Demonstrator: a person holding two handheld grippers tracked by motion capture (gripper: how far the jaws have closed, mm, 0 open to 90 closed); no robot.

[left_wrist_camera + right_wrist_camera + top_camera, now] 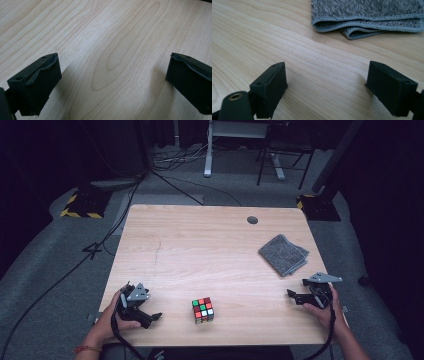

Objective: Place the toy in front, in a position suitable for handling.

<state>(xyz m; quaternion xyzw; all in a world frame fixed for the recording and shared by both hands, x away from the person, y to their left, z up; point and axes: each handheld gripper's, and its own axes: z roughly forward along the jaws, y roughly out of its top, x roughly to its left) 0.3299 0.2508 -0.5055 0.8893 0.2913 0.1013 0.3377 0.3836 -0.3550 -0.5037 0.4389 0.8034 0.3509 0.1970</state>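
Left tool (139, 311) black with grey plate and black cable; right tool (306, 296) alike; red band (82, 349) on left wrist.

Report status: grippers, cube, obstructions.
Left hand-held gripper open, empty. Right hand-held gripper open, empty. Puzzle cube untouched between them. Folded grey cloth far right, clear.

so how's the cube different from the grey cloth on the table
The cube is a small blocky thing with bright red, green, orange and white stickers; the grey cloth is one dull colour, fuzzy and soft. The cube stands up off the table, while the cloth lies flat, folded in layers. The cube sits near the front edge between the two hands; the cloth lies further back on the right. Both rest on the wood, untouched.
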